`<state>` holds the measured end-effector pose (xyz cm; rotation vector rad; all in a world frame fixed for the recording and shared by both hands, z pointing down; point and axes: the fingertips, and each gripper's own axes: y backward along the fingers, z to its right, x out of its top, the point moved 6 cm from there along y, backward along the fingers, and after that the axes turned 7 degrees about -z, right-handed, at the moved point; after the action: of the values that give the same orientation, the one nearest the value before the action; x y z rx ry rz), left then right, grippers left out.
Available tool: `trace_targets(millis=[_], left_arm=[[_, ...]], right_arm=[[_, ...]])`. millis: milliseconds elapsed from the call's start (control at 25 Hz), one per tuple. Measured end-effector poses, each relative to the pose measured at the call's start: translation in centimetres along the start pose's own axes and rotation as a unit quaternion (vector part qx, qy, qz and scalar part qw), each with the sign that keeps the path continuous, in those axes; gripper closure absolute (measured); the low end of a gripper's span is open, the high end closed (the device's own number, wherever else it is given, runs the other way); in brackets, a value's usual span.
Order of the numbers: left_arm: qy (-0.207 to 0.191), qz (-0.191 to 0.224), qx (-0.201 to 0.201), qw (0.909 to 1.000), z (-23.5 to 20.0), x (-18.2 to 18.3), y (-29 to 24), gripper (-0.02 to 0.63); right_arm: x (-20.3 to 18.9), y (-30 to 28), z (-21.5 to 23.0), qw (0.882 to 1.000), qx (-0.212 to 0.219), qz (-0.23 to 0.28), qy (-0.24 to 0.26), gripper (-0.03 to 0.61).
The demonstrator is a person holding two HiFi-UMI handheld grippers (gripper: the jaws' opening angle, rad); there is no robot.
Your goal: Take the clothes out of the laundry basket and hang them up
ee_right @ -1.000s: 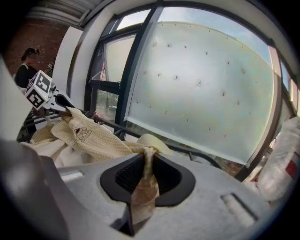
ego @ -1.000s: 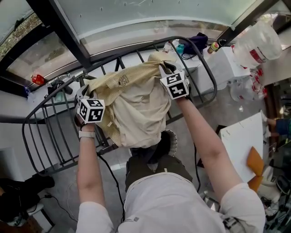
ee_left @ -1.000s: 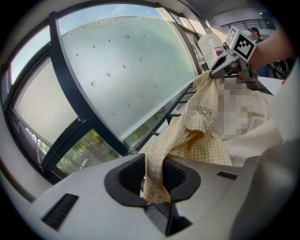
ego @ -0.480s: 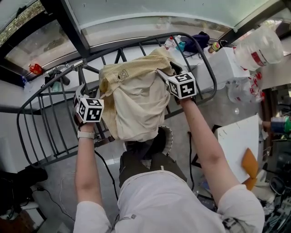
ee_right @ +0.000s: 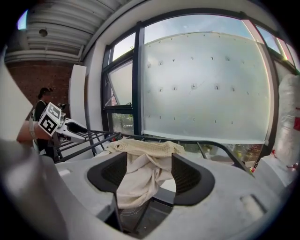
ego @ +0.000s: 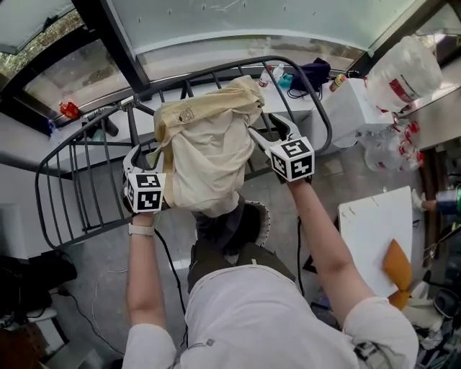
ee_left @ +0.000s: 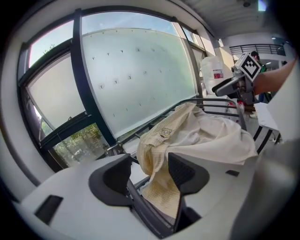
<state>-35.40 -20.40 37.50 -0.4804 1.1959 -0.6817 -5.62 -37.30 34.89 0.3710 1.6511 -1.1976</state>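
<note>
The beige shirt (ego: pixel 205 155) lies bunched over the curved top rail of the black drying rack (ego: pixel 79 173), with its chest emblem facing up and its pale lining hanging down on the person's side. It sits between the two grippers.

The left gripper (ego: pixel 144 155) is at the shirt's left edge. Its jaws stand wide, and a checked fold droops between them against the right-hand pad, though neither pad pinches it. The right gripper (ego: pixel 265 128) is at the opposite edge, also spread wide. A loose tail of cloth hangs in the gap just ahead of its pads without being squeezed. Neither gripper holds anything, so the rack alone carries the garment.

The step in hand appears to be settling the shirt on the rail, and it looks only half done because the fabric is heaped rather than spread. To finish it well:
- Draw each gripper straight back along its own jaws so no pad catches the dangling cloth and pulls the shirt off.
- Then take an outer edge in each gripper and pull the two apart along the rail, leaving about the same length hanging on both sides.

Beyond both grippers is a frosted glass pane (ego: pixel 238 21). Out past the right gripper is a large plastic jug (ego: pixel 407 68). Below the shirt's hem, towards the person, a round rim with dark cloth inside is probably the laundry basket (ego: pixel 265 220).
</note>
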Motion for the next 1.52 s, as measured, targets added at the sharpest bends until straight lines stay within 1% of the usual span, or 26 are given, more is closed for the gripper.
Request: trace_targets(millis=[200, 360, 680, 760, 880, 960, 1080, 1160, 1280, 1400, 1520], left_arm=[[0.013, 0.007, 0.002, 0.9999, 4.7, -1.2, 3.9, 0.377], [0.022, 0.009, 0.000, 0.9997, 9.3, -2.2, 6.5, 0.377], [0.009, -0.035, -0.016, 0.9992, 19.3, -5.6, 9.7, 0.377], [0.010, -0.051, -0.028, 0.9983, 21.5, -7.2, 9.9, 0.377], [0.003, -0.078, -0.057, 0.9953, 24.2, -10.1, 9.9, 0.377], [-0.006, -0.088, -0.076, 0.9932, 25.3, -11.5, 9.6, 0.377], [-0.012, -0.095, -0.105, 0.9899, 26.0, -13.7, 9.0, 0.377], [-0.018, -0.102, -0.131, 0.9859, 26.4, -15.5, 8.5, 0.377], [-0.040, -0.114, -0.180, 0.9762, 27.3, -18.3, 7.7, 0.377], [-0.068, -0.134, -0.226, 0.9625, 28.5, -21.7, 7.4, 0.377], [-0.085, -0.154, -0.273, 0.9459, 29.5, -25.6, 6.9, 0.377]], right_arm=[[-3.5, 4.8, -0.7, 0.999, 0.022, 0.022, -0.004, 0.298], [-6.8, 8.1, -1.3, 0.999, 0.046, 0.029, -0.006, 0.298], [-14.4, 12.9, -1.7, 0.996, 0.087, 0.019, -0.032, 0.298], [-16.4, 13.7, -2.0, 0.995, 0.089, 0.010, -0.043, 0.298], [-19.6, 14.8, -3.0, 0.994, 0.083, -0.008, -0.067, 0.298], [-21.6, 15.5, -3.7, 0.994, 0.073, -0.021, -0.082, 0.298], [-24.7, 16.7, -5.0, 0.992, 0.047, -0.044, -0.106, 0.298], [-26.7, 17.5, -6.3, 0.990, 0.026, -0.059, -0.123, 0.298], [-29.2, 18.5, -8.5, 0.986, -0.005, -0.079, -0.146, 0.298], [-31.5, 19.5, -11.6, 0.981, -0.032, -0.099, -0.165, 0.298], [-34.1, 20.8, -14.7, 0.972, -0.060, -0.117, -0.193, 0.298]])
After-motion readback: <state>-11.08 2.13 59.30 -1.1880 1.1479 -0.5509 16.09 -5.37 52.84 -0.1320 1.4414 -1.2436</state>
